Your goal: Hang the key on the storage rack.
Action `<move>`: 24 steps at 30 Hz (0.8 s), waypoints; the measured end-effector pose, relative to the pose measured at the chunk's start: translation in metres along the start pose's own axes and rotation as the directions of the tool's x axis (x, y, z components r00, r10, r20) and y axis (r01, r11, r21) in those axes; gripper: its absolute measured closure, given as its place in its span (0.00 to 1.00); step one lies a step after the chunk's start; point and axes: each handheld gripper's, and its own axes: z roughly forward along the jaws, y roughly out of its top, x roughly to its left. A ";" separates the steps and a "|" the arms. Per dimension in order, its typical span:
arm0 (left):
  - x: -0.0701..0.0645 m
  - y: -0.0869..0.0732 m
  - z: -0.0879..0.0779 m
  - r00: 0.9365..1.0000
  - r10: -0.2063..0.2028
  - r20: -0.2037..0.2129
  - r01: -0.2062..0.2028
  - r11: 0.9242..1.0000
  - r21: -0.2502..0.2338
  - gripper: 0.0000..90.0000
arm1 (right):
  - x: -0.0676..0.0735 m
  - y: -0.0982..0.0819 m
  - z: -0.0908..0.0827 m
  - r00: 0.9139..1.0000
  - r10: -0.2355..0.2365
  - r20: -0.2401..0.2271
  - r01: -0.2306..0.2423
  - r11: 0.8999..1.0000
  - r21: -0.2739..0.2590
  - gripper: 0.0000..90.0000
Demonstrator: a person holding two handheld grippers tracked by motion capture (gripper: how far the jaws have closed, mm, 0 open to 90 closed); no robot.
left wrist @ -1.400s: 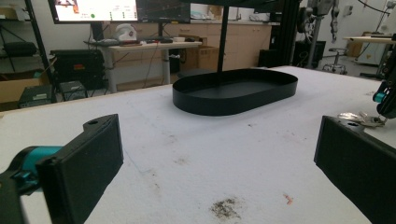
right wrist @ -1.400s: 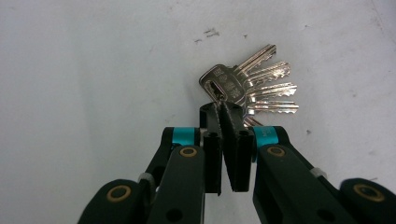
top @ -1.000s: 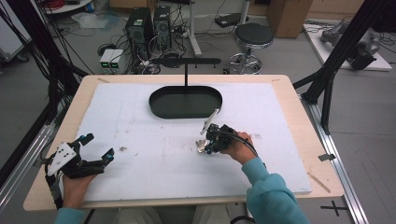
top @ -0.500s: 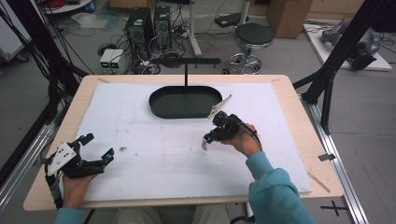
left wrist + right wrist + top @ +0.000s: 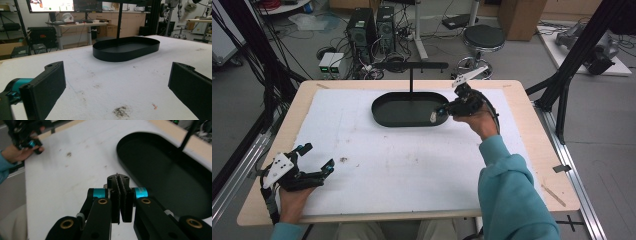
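Note:
My right gripper [image 5: 437, 114] hangs in the air over the right end of the black oval tray [image 5: 384, 116], and its jaws are shut. A small pale object [image 5: 432, 116] sits at their tip; in the right gripper view only a thin sliver of it [image 5: 117, 174] pokes out between the pressed pads of that gripper [image 5: 121, 182]. The tray [image 5: 140, 147] lies below and to the right there. My left gripper [image 5: 318, 156] rests on the white mat at the front left, jaws wide open and nothing between them [image 5: 117, 85].
A white mat [image 5: 412, 170] covers the wooden table and carries a few dark smudges [image 5: 344, 160]. A black T-shaped stand [image 5: 411, 67] rises behind the tray. Beyond the table stand a stool [image 5: 484, 40] and computer cases [image 5: 372, 25].
My right gripper has risen from the mat and moved away from me toward the tray's right end, carrying the small pale object. The left gripper has stayed put.

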 end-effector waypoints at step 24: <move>0.000 0.000 0.000 1.000 0.001 -0.002 -0.001 1.000 0.001 0.02 | -0.052 0.059 -0.027 0.989 0.013 0.150 -0.004 0.998 -0.061 0.99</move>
